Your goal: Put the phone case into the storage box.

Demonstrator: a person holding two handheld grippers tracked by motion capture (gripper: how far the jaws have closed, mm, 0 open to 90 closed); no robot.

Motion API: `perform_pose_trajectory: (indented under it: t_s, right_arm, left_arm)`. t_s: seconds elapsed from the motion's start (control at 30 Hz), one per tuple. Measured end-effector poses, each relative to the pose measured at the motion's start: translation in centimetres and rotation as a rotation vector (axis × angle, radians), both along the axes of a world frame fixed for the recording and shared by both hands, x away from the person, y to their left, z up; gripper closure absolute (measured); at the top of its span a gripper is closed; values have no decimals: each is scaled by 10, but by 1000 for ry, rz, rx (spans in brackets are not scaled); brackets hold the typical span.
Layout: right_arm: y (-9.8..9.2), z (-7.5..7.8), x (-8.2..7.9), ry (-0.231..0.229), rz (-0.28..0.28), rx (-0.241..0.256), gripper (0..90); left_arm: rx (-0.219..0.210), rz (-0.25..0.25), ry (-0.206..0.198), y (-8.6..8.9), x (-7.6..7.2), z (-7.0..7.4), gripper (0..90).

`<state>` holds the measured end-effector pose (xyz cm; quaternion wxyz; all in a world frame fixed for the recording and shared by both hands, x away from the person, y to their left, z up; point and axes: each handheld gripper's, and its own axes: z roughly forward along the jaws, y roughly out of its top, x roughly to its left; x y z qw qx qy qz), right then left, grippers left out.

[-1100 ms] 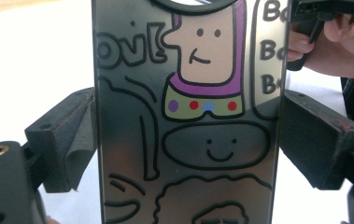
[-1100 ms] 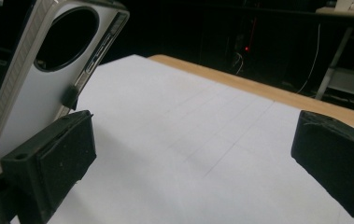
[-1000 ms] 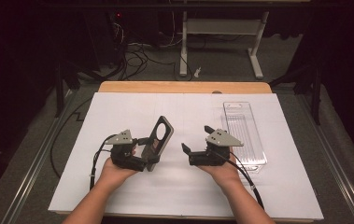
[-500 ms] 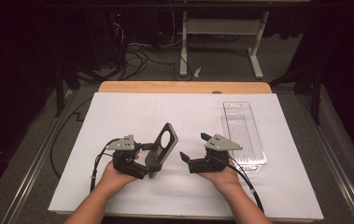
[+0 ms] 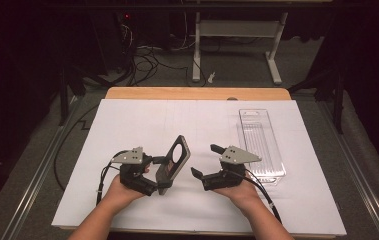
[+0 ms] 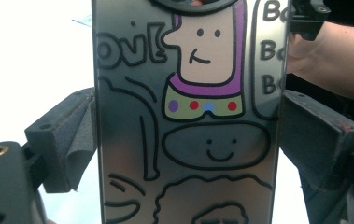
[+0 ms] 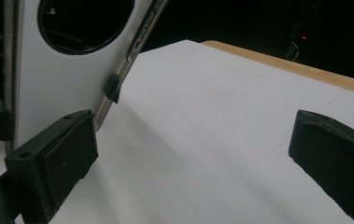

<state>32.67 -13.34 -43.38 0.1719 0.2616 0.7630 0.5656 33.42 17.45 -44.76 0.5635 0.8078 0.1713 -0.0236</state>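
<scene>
Near the front edge of the white table (image 5: 127, 115), your left gripper (image 5: 163, 172) is clamped on a phone case (image 5: 173, 162), holding it lifted and tilted, its round camera hole at the top. In the left gripper view the jaws press both long edges of the case, whose printed cartoon side faces that camera. Your right gripper (image 5: 206, 161) sits just right of the case, jaws spread wide and holding nothing. A clear plastic tray (image 5: 260, 145) lies farther right, beside that hand.

The phone case (image 6: 188, 116) is silvery grey with black-outlined doodles, a purple-framed cartoon face and red and blue dots; its inner side is plain pale grey.
</scene>
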Motion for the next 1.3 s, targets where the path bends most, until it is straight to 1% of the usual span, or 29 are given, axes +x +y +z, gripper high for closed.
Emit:
perform_pose_trajectory:
  t_s: [0.17, 0.37, 0.43, 0.47, 0.53, 0.57, 0.63, 0.67, 0.7, 0.73, 0.77, 0.83, 0.87, 0.93, 0.97, 1.0, 1.07, 1.23, 1.3]
  right_arm:
    - [-1, 2, -1, 5, 11, 11, 3]
    - [-3, 4, -1, 16, 28, 24, 2]
    - [-4, 6, -2, 23, 50, 42, 2]
    - [-4, 6, -2, 23, 50, 42, 2]
    - [-3, 8, -4, 26, 81, 52, 1]
    - [-3, 8, -4, 26, 81, 52, 1]
    - [-2, 10, -5, 26, 113, 57, 1]
    - [-2, 10, -5, 26, 113, 57, 1]
    - [-3, 11, -6, 32, 137, 69, 1]
    - [-3, 11, -6, 34, 149, 73, 1]
    - [-3, 11, -6, 34, 149, 73, 1]
    - [-3, 12, -7, 41, 169, 82, 1]
    - [-2, 14, -8, 40, 185, 81, 0]
    - [-2, 14, -8, 40, 193, 83, 1]
    - [-1, 16, -9, 42, 212, 96, 1]
    - [-1, 16, -9, 42, 212, 96, 1]
    - [-1, 17, -11, 43, 240, 105, 0]
    - [-1, 20, -12, 44, 259, 117, 1]
    - [-1, 20, -12, 48, 271, 129, 1]
  left_arm:
    - [2, -18, -4, -2, -1, 0, 131]
    - [-8, -33, -2, -4, -2, 0, 131]
    - [-7, -42, 4, -4, -2, 0, 131]
    - [-7, -42, 4, -4, -2, 0, 131]
    - [-10, -50, 7, -4, -2, 0, 131]
    - [-10, -50, 7, -4, -2, 0, 131]
    - [-9, -60, 8, -4, -3, 0, 131]
    - [-9, -60, 8, -4, -3, 0, 131]
    - [-10, -65, 7, -4, -3, 0, 131]
    - [-10, -67, 6, -5, -4, 0, 131]
    - [-7, -69, 4, -5, -4, 0, 131]
    - [-10, -75, 2, -5, -4, 1, 131]
    - [-6, -79, -2, -5, -5, 1, 131]
    - [-4, -82, -1, -5, -5, 1, 131]
    - [4, -82, 0, -5, -5, 1, 132]
    - [4, -82, 0, -5, -5, 1, 131]
    - [6, -94, 1, -6, -6, 1, 131]
    - [9, -104, 2, -7, -6, 0, 131]
    - [6, -109, 5, -7, -6, 0, 131]
